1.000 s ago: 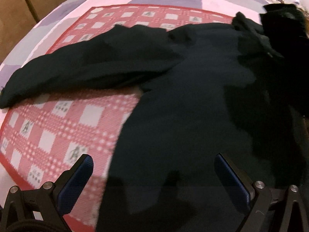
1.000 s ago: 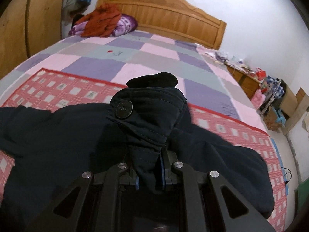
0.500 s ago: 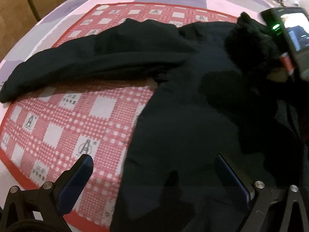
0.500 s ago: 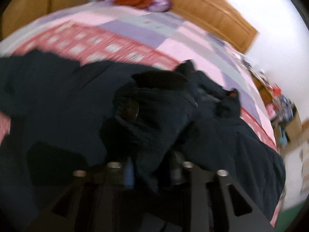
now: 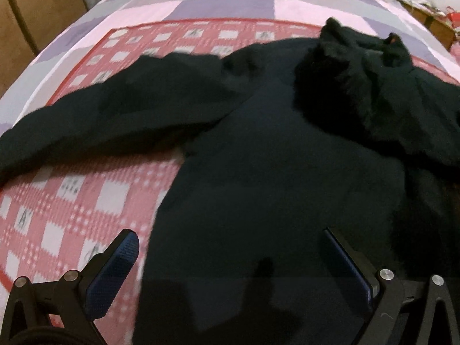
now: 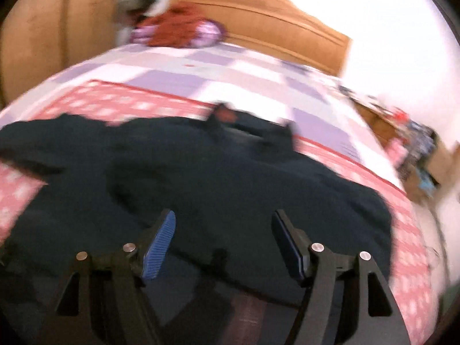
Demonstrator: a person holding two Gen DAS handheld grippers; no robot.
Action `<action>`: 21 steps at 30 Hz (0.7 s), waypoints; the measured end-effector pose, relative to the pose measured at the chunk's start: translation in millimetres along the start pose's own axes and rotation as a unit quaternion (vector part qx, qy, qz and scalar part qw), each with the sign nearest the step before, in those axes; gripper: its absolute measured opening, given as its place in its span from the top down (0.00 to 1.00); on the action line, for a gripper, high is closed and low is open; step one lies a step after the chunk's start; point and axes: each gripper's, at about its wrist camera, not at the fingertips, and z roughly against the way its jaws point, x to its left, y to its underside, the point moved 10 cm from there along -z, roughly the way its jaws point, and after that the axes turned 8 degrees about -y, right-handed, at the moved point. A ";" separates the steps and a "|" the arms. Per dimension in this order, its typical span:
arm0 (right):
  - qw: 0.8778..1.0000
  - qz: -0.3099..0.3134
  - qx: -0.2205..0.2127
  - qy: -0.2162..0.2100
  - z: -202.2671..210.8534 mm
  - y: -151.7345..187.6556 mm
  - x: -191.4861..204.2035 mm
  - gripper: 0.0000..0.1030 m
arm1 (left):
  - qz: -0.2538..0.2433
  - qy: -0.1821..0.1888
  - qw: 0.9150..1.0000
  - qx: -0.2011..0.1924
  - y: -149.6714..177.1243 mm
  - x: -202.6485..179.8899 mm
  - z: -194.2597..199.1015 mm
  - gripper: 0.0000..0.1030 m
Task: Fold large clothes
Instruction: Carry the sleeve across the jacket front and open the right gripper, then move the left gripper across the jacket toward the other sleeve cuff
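Note:
A large dark navy jacket (image 5: 273, 172) lies spread on a red-and-white checked blanket (image 5: 72, 195). Its left sleeve (image 5: 100, 123) stretches out to the left, and bunched cloth with the collar (image 5: 359, 80) lies piled at its upper right. My left gripper (image 5: 233, 256) is open and empty, low over the jacket's near part. In the right wrist view the jacket (image 6: 230, 172) fills the middle, blurred. My right gripper (image 6: 224, 238) is open and empty above it.
The blanket lies on a bed with a pink and purple patchwork cover (image 6: 201, 69) and a wooden headboard (image 6: 273, 37). A heap of red and purple clothes (image 6: 184, 31) sits by the headboard. Clutter and boxes (image 6: 417, 149) stand beside the bed on the right. A wooden wardrobe (image 5: 31, 20) stands left.
My right gripper has opened and let go of the jacket cloth it held; that cloth now lies on the jacket. The left gripper stayed open, its view shifting slightly.

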 end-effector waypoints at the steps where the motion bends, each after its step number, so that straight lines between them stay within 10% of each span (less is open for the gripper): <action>1: 1.000 -0.013 0.005 0.021 -0.3 4.4 -23.7 0.30 | -0.003 0.004 1.000 -0.006 -7.3 -6.9 0.1 0.00; 8: 0.981 -0.133 0.081 0.119 -32.2 45.5 -164.0 0.30 | -0.025 0.038 0.997 -0.058 -66.0 -65.3 2.6 0.00; 15: 0.992 -0.011 0.110 0.056 -60.5 68.3 -103.7 0.29 | -0.057 0.047 0.993 -0.089 -114.8 -132.2 -15.1 0.00; 21: 0.995 -0.025 0.098 -0.010 -54.9 73.4 -93.3 0.29 | -0.051 -0.025 0.998 -0.002 -105.8 -125.7 -95.5 0.00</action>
